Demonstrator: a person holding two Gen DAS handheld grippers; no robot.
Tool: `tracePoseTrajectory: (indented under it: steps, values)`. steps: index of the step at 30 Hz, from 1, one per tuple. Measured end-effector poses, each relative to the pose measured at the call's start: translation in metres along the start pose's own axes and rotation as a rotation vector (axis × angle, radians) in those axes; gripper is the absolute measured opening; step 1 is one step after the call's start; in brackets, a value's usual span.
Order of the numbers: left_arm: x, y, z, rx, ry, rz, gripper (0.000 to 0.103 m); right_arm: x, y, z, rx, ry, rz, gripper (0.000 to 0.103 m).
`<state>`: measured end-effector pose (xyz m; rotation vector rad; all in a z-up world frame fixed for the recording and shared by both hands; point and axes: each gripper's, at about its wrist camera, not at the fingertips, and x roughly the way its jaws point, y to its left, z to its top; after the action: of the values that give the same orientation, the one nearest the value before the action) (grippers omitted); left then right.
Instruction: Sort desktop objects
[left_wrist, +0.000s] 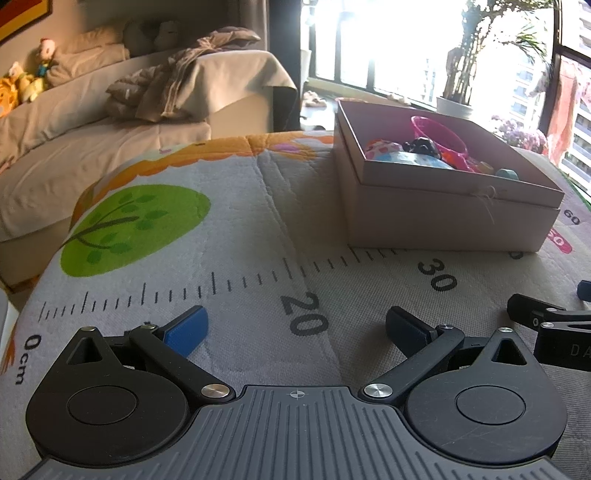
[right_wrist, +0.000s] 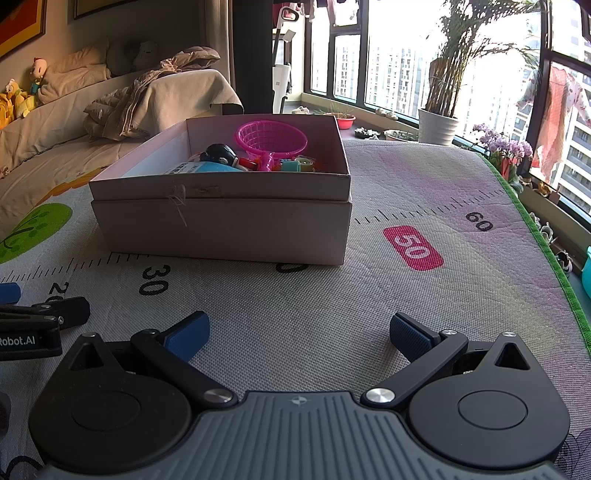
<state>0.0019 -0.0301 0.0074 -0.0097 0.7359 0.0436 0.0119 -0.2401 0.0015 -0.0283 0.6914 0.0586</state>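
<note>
I hold both tools low over the near part of the tabletop, side by side. My left tool (left_wrist: 295, 330) is released, its blue pads spread wide with nothing between them, and it hovers over the ruler print on the mat (left_wrist: 229, 229). My right tool (right_wrist: 299, 336) is released too and carries nothing.

The box (right_wrist: 221, 225) stands toward the middle of the tabletop, ahead of both tools and apart from them; from the left wrist it lies ahead and to the right. It is open at the top. Inside I see a pink basket (right_wrist: 271, 140) against the far wall, a small dark-headed figure (right_wrist: 221, 155) near the middle, something pale blue in front of it, and a jumble of small coloured pieces (right_wrist: 299, 164) to the right that I cannot tell apart.

In my judgement the sorting is at or near its end: everything loose that I can see sits in the box, and the mat around it, out to the green right edge (right_wrist: 517, 206), shows no stray objects. A teal thing (right_wrist: 586, 273) peeks in beyond that edge, off the mat; I cannot tell whether it belongs to the task. What lies behind the tools is out of view, so I cannot rule out leftovers there.
</note>
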Motion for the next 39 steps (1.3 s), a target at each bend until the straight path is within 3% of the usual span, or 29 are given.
tracePoseTrajectory:
  steps: [32, 39]
  values:
    - [-0.0001, -0.0005, 0.0007, 0.012, -0.009, 0.003, 0.103, 0.0001, 0.0, 0.0004, 0.0, 0.0, 0.0, 0.103]
    - [-0.0023, 0.0053, -0.0009, 0.016, 0.002, -0.028, 0.103, 0.0001, 0.0001, 0.0004, 0.0, 0.0, 0.0, 0.103]
